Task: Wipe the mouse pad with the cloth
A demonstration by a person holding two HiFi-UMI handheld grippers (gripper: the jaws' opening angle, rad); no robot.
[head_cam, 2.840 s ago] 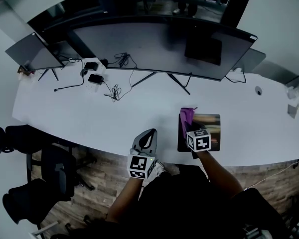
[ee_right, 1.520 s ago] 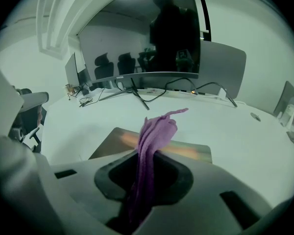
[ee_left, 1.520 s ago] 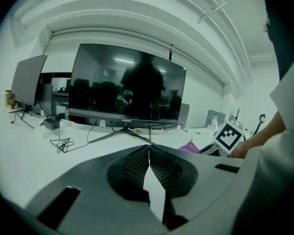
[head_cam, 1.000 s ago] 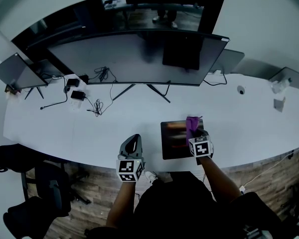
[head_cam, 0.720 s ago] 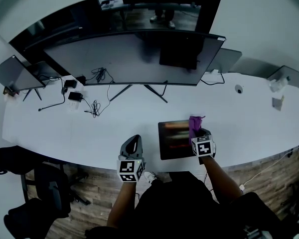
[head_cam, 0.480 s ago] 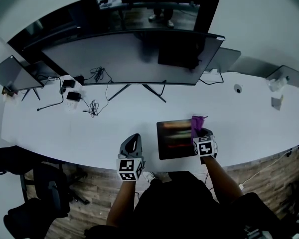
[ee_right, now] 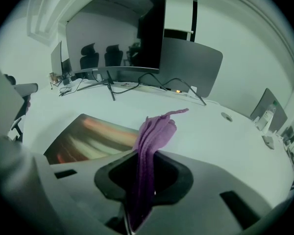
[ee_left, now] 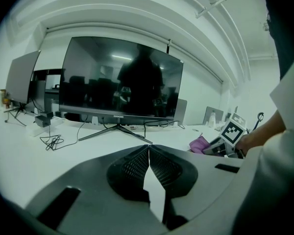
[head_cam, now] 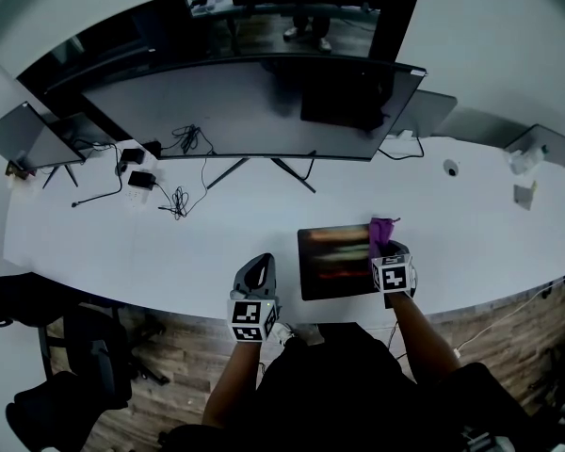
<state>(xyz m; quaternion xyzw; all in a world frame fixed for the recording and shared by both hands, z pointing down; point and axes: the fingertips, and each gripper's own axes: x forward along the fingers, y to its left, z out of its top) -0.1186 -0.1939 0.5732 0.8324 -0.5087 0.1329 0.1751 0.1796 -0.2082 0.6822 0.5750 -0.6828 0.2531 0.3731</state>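
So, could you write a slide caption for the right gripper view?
Right gripper shut on the cloth, at the right edge of the mouse pad.

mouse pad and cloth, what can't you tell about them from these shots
- Mouse pad print: in the head view it shows only as blurred streaks. Its right edge lies under the cloth and the right hand-held gripper.
- Cloth's lower end: in the right gripper view it is buried between the jaws.
- Cloth-to-pad contact: no view settles it.
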